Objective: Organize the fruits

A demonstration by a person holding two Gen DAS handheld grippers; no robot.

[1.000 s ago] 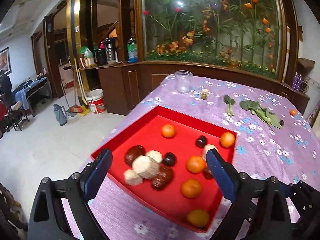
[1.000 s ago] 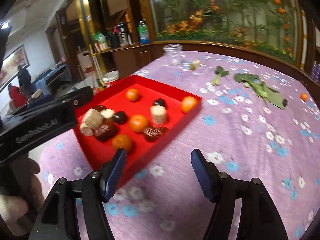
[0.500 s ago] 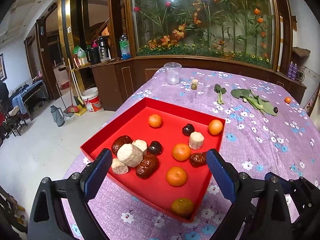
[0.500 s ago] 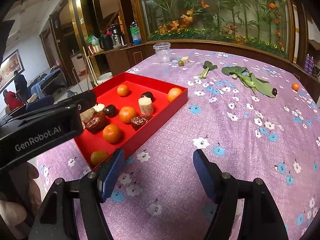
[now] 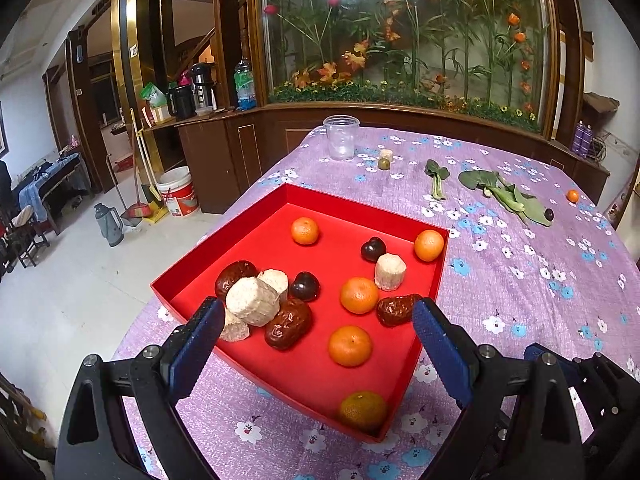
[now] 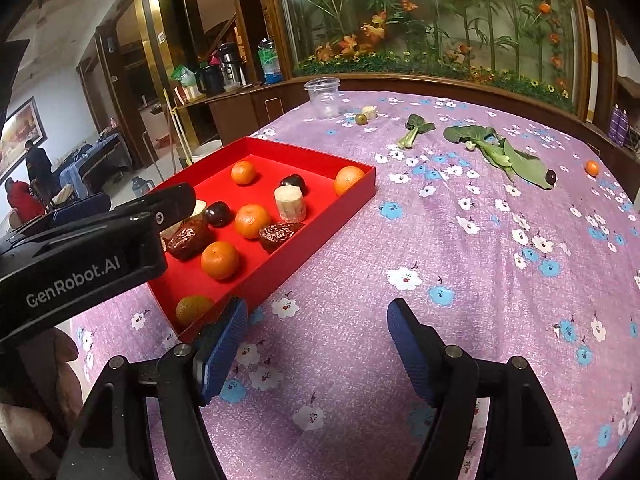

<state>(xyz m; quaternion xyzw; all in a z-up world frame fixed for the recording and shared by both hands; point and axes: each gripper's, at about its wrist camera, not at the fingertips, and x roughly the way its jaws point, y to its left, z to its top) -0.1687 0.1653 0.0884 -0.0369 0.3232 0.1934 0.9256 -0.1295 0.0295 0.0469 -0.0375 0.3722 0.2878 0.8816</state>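
Observation:
A red tray (image 5: 360,208) on the purple flowered cloth holds several oranges (image 5: 359,295), dark plums (image 5: 373,249), brown dates (image 5: 288,323) and pale root chunks (image 5: 253,301). My left gripper (image 5: 317,312) hangs open over the tray's near edge with nothing between its fingers. The right gripper (image 6: 316,316) stands open above bare cloth beside the tray's (image 6: 304,152) near corner, also without anything in it. At the far right of the table lie a small orange (image 6: 592,168) and a dark plum (image 6: 551,177).
Leafy greens (image 5: 504,196) lie across the far cloth. A clear plastic cup (image 5: 341,137), a green fruit (image 5: 384,163) and a pale chunk (image 5: 386,155) sit at the table's far end. The left gripper's black body (image 6: 80,256) crosses the right wrist view. The floor drops away left of the table.
Both views have steadied after a blurred start. The tray now sits a little farther from the fingers, and the right jaws stand slightly wider. The fruit has not moved.

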